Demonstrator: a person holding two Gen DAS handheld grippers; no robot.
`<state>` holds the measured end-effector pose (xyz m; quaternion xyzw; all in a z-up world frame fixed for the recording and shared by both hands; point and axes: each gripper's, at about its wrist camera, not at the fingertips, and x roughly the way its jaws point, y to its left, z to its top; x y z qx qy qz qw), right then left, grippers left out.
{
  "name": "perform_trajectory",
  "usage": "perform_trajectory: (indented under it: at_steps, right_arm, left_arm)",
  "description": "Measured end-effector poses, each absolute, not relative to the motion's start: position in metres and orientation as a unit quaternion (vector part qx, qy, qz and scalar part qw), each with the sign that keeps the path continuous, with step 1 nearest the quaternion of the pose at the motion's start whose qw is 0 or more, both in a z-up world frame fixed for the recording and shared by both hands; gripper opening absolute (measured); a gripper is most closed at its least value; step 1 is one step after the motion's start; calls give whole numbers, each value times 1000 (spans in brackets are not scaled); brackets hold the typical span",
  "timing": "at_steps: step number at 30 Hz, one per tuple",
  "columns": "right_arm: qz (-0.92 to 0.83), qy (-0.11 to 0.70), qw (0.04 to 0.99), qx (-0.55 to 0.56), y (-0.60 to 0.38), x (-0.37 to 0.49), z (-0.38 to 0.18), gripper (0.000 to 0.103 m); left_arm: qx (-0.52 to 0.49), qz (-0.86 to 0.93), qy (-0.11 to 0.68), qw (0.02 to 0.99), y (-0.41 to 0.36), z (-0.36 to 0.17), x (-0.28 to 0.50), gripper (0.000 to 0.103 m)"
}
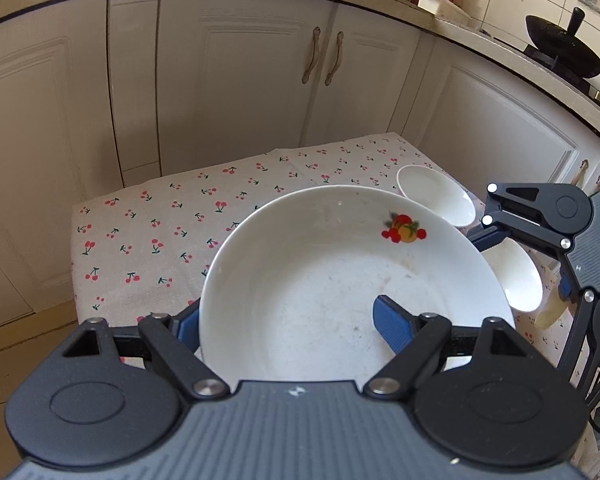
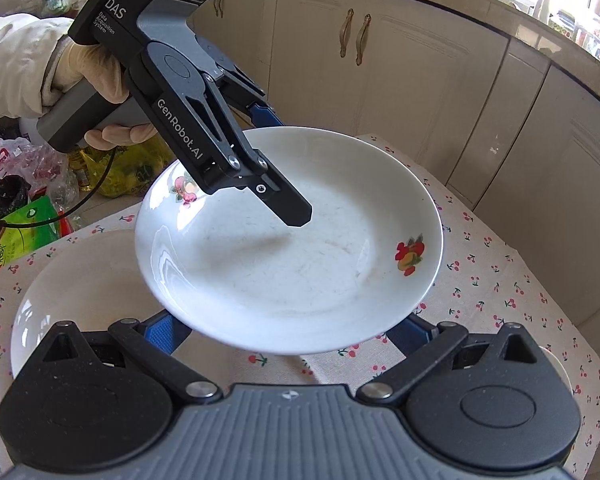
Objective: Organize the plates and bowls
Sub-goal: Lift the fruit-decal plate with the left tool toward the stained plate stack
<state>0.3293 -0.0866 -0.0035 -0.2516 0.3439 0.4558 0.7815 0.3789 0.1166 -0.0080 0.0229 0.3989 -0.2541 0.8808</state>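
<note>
A white plate with fruit prints (image 1: 320,280) (image 2: 292,248) hangs tilted above the cherry-print tablecloth. My left gripper (image 1: 288,324) (image 2: 288,168) is shut on its rim, one finger inside the plate, one behind. My right gripper (image 2: 288,332) is open below the plate's near edge and holds nothing; in the left wrist view (image 1: 488,220) it is at the right. A second white plate (image 2: 76,292) lies on the table under the held one. Two small white bowls (image 1: 436,194) (image 1: 518,276) sit at the table's right side.
The small table (image 1: 172,224) has a cherry-print cloth and stands in front of beige kitchen cabinets (image 1: 252,80). A black wok (image 1: 564,46) and bottles are on the counter. Plastic bags (image 2: 28,184) lie on the floor to the left in the right wrist view.
</note>
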Motion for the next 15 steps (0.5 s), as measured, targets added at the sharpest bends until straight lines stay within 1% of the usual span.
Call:
perform_trajectory:
  at_steps: [15]
  right_arm:
    - [460,336,783,-251,-89,255,12,103]
  left_arm:
    - [27,-249,393,885,119,11,303,84]
